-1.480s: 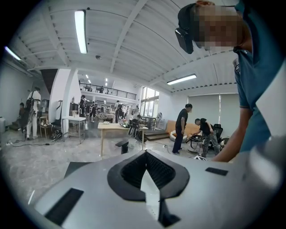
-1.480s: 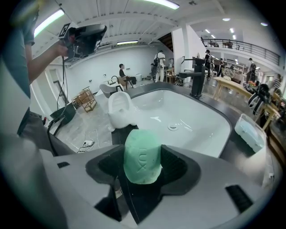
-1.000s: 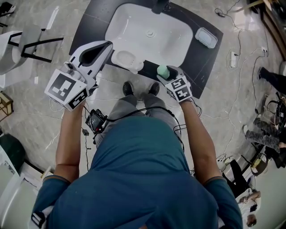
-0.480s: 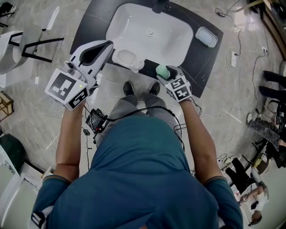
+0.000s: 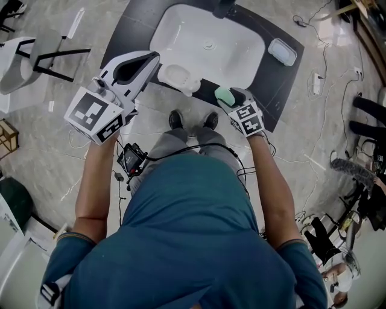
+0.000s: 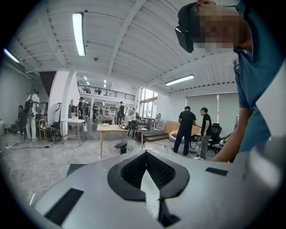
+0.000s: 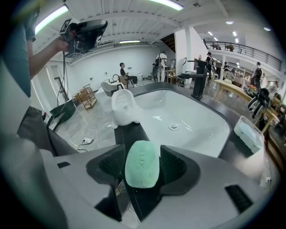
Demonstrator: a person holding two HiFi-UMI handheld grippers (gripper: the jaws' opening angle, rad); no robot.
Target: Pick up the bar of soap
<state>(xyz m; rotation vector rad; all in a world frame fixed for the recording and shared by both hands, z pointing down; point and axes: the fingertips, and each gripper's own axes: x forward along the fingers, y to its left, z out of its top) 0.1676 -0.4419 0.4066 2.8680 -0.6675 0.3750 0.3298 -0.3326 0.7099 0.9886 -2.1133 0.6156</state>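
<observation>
Hardly anything has shifted over the last second: both grippers sit where they were against the basin (image 5: 181, 36), and only the head view has slid a touch.

The right gripper (image 5: 228, 98) is clenched on the bar of soap (image 7: 141, 164). Its jaws press the bar's two long sides, and the pale green bar stands on edge between them, held in the air over the near edge of the dark tabletop (image 5: 280, 84), at the basin's 5 o'clock. The left gripper (image 5: 143, 61) hangs raised at the basin's 8 o'clock with its jaws together and nothing between them.

The pick looks as good as done, since the soap is off the soap dish (image 5: 177, 77), which lies bare at the basin's 7 o'clock rim. To finish well, I would hold the squeeze even rather than harder, because a rounded bar can squirt out forward if pinched. I would also keep the jaws level and carry it slowly, clear of the basin rim.

By count there are one bar of soap, one soap dish, one basin, one tap (image 5: 224, 8) at its 12 o'clock, one lidded clear box (image 5: 282, 51) at its 3 o'clock, and two grippers.
</observation>
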